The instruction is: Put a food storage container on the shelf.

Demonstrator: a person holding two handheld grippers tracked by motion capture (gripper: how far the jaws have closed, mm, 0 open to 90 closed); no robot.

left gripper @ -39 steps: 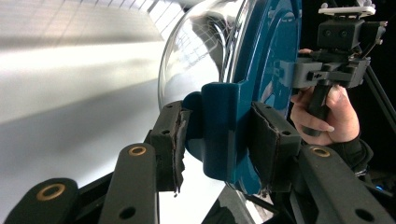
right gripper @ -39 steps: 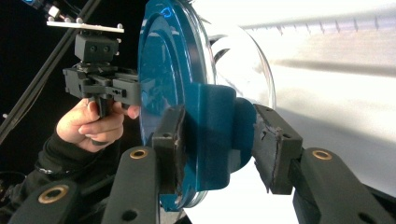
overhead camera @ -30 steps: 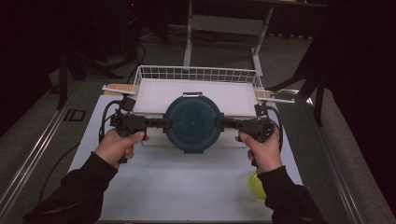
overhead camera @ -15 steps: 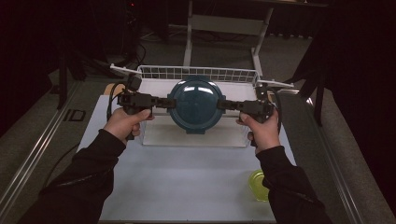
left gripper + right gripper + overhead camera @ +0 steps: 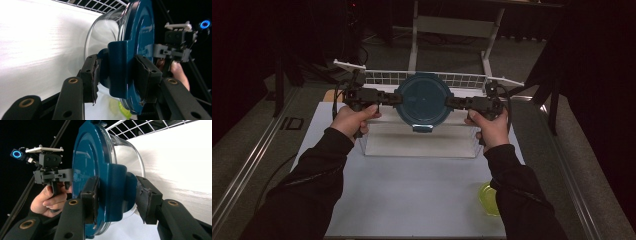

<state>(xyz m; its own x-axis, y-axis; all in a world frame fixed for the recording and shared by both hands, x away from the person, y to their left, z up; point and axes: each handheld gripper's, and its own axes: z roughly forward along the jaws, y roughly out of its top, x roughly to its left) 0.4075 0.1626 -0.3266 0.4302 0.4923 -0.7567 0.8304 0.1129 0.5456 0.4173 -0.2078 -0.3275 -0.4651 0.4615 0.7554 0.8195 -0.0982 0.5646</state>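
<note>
Table [image 5: 412,190], white-topped, bears wire basket [image 5: 447,80]; dark room surrounds it.

Both forearms, in dark sleeves, reach forward from the bottom of the high view, raised above the desk. The left hand [image 5: 353,118] grips the left gripper [image 5: 398,98], which points inward to the right; its jaws are clamped on the left latch tab of a lidded glass container [image 5: 423,100]. The right hand [image 5: 489,126] holds the right gripper [image 5: 449,103] pointing inward to the left, its jaws closed on the opposite tab. The two grippers sit level, facing each other.
</note>
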